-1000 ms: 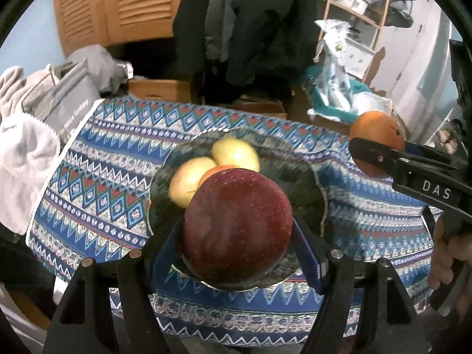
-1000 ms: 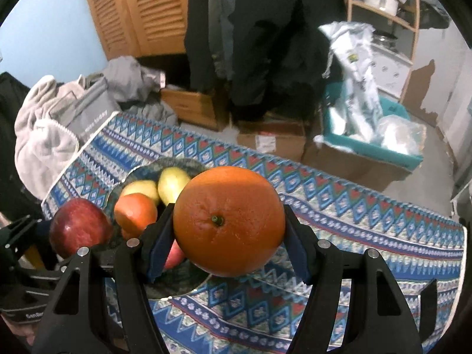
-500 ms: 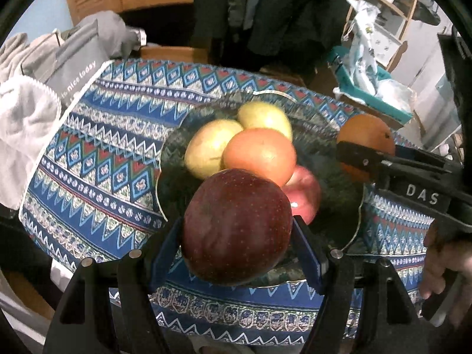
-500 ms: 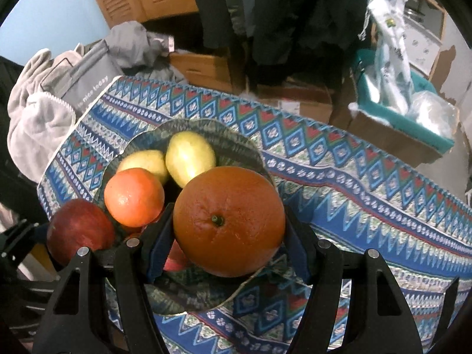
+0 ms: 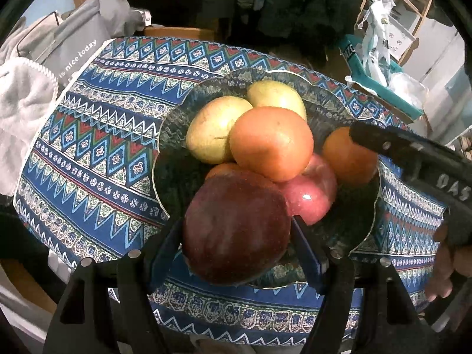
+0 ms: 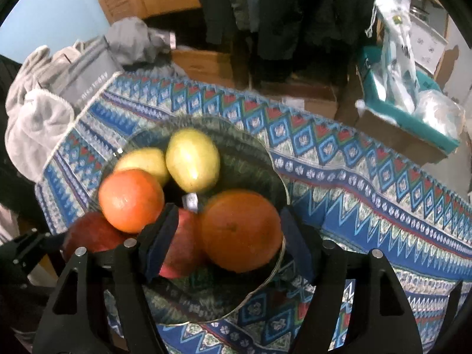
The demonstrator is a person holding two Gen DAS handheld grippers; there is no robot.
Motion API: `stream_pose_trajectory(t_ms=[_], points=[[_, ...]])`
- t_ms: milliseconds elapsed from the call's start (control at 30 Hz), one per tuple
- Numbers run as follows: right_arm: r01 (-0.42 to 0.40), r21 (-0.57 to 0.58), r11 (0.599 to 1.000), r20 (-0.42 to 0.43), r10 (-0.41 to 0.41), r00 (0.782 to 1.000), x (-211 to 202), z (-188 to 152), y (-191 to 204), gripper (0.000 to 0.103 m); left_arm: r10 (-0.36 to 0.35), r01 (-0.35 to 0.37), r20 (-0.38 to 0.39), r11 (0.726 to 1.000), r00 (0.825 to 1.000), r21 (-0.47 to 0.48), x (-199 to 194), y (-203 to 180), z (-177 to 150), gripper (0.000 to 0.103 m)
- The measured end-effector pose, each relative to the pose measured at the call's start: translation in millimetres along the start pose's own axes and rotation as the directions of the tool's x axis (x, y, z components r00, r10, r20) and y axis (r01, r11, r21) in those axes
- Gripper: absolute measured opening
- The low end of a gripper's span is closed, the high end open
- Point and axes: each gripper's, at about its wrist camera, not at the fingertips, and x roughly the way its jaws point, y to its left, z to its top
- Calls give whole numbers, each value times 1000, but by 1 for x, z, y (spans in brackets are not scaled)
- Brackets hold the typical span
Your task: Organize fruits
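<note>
The bowl [image 5: 174,124] is crowded: two yellow pears [image 5: 212,129], an orange [image 5: 271,141] piled on top and a pink apple [image 5: 312,197] fill its middle and far side, so only a dark strip along its left inner wall is free. The left tool [image 5: 236,236] with its dark red apple [image 5: 236,230] blocks the near rim, and the right tool [image 6: 227,233] with a second orange [image 6: 240,230] crowds the right side. The patterned tabletop [image 5: 97,153] left of the bowl lies open up to the grey bag [image 5: 73,44] and towel [image 5: 20,100] at its edge.
</note>
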Motion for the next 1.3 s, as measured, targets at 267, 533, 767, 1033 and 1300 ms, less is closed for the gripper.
stream_pose_trajectory(t_ms=[267, 533, 767, 1033, 1300], points=[[25, -15, 1000, 53, -24, 998, -22, 6, 4, 74, 40, -44, 103, 998, 994, 39, -22, -8, 3, 86], [72, -22, 997, 111, -70, 991, -51, 9, 8, 77, 55, -67, 172, 996, 984, 62, -40, -14, 6, 86], [154, -28, 988, 198, -145, 969, -91, 11, 7, 80, 46, -68, 273, 995, 961, 74, -78, -24, 9, 86], [233, -46, 971, 305, -209, 929, -140, 7, 9, 84, 35, -71, 351, 993, 936, 90, -111, -38, 14, 86], [257, -36, 966, 386, -224, 895, -181, 3, 10, 88, -7, -41, 411, 993, 912, 108, -141, -54, 18, 87]])
